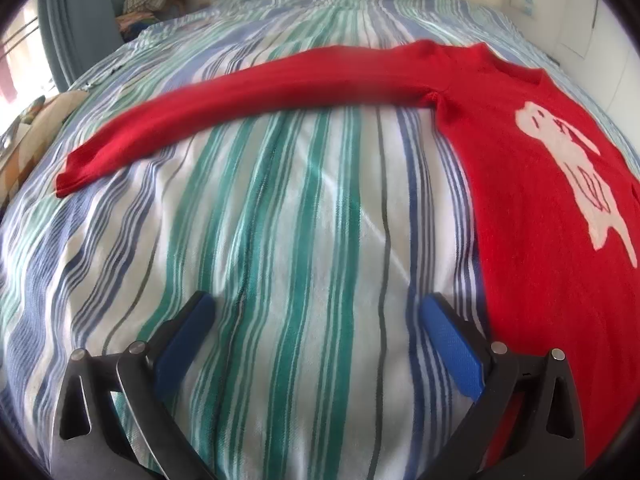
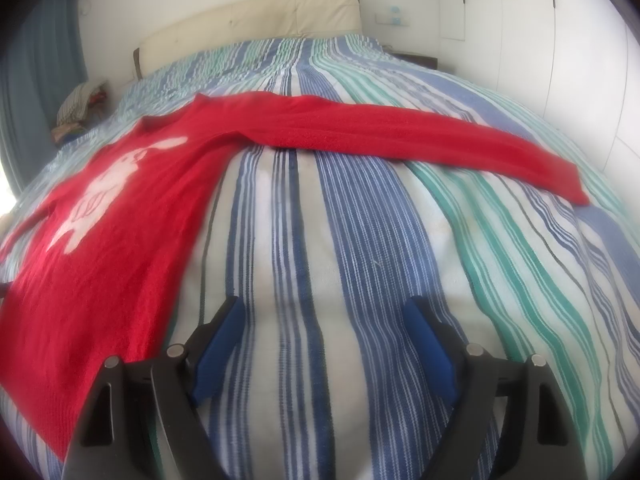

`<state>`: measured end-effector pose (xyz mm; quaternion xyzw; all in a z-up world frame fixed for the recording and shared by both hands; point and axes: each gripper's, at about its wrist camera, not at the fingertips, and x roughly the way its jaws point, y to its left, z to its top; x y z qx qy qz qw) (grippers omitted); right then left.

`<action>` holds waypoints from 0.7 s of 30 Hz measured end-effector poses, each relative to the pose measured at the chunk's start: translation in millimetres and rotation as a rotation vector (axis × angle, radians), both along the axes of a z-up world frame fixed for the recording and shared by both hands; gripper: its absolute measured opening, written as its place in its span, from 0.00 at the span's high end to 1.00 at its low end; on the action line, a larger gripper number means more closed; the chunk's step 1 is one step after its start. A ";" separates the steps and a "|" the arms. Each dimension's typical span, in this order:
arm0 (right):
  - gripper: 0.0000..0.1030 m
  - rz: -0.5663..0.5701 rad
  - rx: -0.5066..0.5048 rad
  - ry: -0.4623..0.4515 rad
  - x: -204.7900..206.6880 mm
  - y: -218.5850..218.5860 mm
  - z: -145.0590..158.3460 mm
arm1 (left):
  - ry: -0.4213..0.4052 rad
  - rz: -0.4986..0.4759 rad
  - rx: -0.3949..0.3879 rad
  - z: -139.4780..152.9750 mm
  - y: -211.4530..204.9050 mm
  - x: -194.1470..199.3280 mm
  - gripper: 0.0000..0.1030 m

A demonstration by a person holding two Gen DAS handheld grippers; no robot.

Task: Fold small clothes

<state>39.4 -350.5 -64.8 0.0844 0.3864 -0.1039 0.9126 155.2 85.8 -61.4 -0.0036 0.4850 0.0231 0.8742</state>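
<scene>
Left wrist view: left gripper [image 1: 316,316] spread wide over the striped bedspread [image 1: 280,240], nothing between its blue pads [image 1: 452,344]; red sweater [image 1: 532,208] lying flat at 2 o'clock, one sleeve [image 1: 224,116] stretched toward 10 o'clock, white figure [image 1: 576,172] on the chest. Right wrist view: right gripper [image 2: 322,320] released and empty, jaws just parting further above bare bedspread [image 2: 360,260]; sweater [image 2: 112,216] at 9 o'clock, other sleeve [image 2: 420,140] reaching toward 2 o'clock; headboard [image 2: 256,24] at 12 o'clock.
</scene>
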 end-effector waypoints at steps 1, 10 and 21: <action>0.21 0.000 0.000 0.000 0.0 0.0 0.0 | 0.001 0.000 0.001 0.0 -0.1 0.1 0.00; 0.21 0.000 -0.001 0.000 0.1 0.3 0.0 | 0.002 -0.002 0.008 -0.3 -1.0 0.0 0.00; 0.20 0.000 -0.001 0.000 0.3 0.5 0.1 | 0.001 -0.002 0.007 -0.4 -1.2 0.1 0.00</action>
